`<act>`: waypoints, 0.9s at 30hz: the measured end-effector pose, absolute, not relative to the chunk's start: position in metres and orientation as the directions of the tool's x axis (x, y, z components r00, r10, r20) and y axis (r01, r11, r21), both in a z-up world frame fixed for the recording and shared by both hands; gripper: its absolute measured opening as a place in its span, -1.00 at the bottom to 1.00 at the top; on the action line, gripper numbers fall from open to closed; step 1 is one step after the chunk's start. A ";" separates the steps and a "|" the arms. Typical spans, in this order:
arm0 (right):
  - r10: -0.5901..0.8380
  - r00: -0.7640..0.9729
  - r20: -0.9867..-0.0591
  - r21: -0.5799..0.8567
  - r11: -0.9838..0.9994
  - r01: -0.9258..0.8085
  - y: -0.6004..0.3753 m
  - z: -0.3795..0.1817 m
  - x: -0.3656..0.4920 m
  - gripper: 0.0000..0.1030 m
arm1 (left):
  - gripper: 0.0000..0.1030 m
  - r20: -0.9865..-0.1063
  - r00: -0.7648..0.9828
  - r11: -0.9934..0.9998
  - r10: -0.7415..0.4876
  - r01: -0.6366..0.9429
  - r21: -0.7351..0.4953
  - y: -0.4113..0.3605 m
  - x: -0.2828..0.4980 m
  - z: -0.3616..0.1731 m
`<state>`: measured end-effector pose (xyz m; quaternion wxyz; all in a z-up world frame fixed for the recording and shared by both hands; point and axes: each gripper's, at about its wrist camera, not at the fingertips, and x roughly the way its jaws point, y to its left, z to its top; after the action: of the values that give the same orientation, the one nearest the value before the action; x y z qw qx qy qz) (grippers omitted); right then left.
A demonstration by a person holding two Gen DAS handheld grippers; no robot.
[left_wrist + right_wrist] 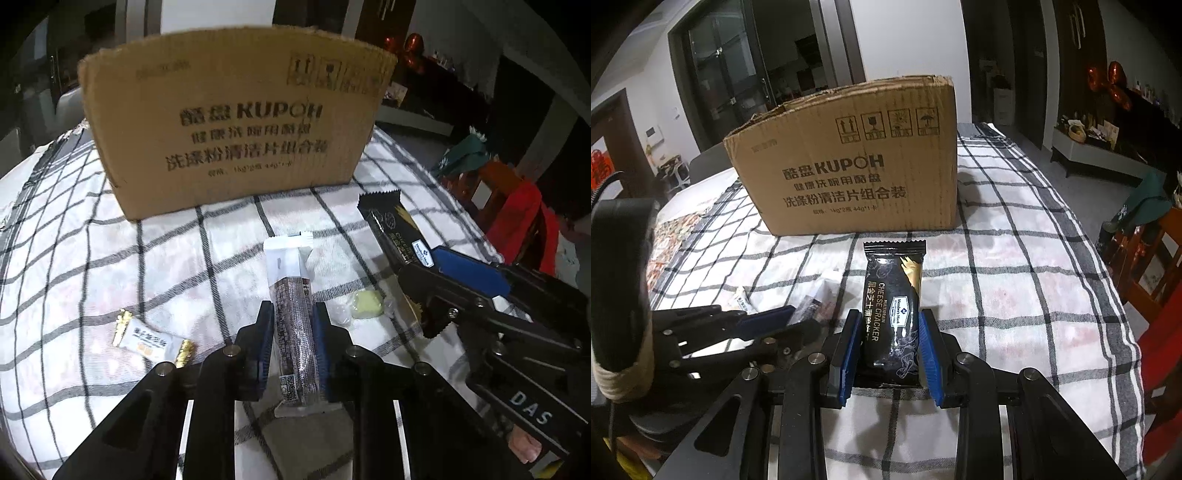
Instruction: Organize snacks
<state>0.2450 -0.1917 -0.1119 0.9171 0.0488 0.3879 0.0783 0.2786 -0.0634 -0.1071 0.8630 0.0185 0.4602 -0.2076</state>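
Snack bar (293, 317), grey-brown with a white far end, sits lengthwise between the pads of my left gripper (293, 314). Both blue pads (320, 332) lie against its sides, so the jaws stand narrow and clamped on it. Its near end shows a printed code and a clear sealed edge close to my knuckles; the white end points away from me toward the cardboard box (236, 122).

Cheese cracker pack (892, 317), black with gold print, is gripped the same way in my right gripper (889, 321): blue pads (927, 343) pressed on both long edges, jaws narrow, serrated far seal pointing at the box. From the left wrist view this pack (391, 229) sticks out beyond the right gripper (428, 291), off to the right of my left fingers.

Loose items: a small white candy with gold twisted ends (151, 341) lies just left of my left fingers; a pale yellow-green wrapped sweet (365, 302) lies just right of them, between the two grippers.

All rests on a white cloth with a black check (92, 240). The box stands upright on it ahead of both grippers, its top open, printed "KUPOH".
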 end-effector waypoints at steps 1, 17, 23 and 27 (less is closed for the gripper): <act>0.182 0.691 -0.699 0.149 0.983 -0.108 -0.191 -0.109 0.244 -0.37 | -0.58 -0.794 0.501 0.913 -0.345 0.374 -0.162 -0.061 0.277 -0.102; 0.215 0.770 -0.600 0.168 0.976 -0.141 -0.187 -0.046 0.234 -0.37 | -0.58 -0.695 0.625 0.919 -0.356 0.369 -0.139 -0.034 0.261 -0.027; 0.215 0.804 -0.554 0.158 0.976 -0.152 -0.185 -0.020 0.241 -0.37 | -0.58 -0.656 0.675 0.925 -0.338 0.367 -0.099 -0.028 0.262 0.001; 0.224 0.819 -0.528 0.156 0.974 -0.166 -0.183 -0.003 0.251 -0.37 | -0.58 -0.634 0.702 0.930 -0.323 0.360 -0.075 -0.025 0.272 0.018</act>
<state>0.2514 -0.1831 -0.0029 0.9524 0.0515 0.2825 0.1024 0.2718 -0.0250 0.0175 0.9222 0.0273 0.3385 -0.1853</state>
